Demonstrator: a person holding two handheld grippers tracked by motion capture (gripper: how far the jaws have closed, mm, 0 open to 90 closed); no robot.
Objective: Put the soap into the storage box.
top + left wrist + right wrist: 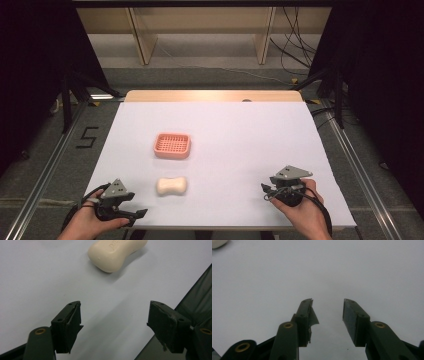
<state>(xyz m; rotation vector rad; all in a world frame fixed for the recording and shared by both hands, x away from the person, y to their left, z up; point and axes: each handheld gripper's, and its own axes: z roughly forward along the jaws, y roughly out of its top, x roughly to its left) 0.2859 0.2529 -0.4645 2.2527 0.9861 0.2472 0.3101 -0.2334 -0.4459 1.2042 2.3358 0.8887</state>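
High view: a white tabletop carries a pink soap dish left of centre and, just below it in the frame, a cream bar of soap lying flat and apart from the dish. The left hand-held gripper sits at the lower left, near the soap but not touching it; the right hand-held gripper sits at the lower right, well apart from both things. Left gripper view: the jaws of the left hand-held gripper stand wide apart with nothing between them, the soap lies at the upper centre of the frame, and the tabletop edge runs down the right side. Right gripper view: the right hand-held gripper is released, a clear gap between its jaws over bare tabletop; the soap shows at the upper left corner.
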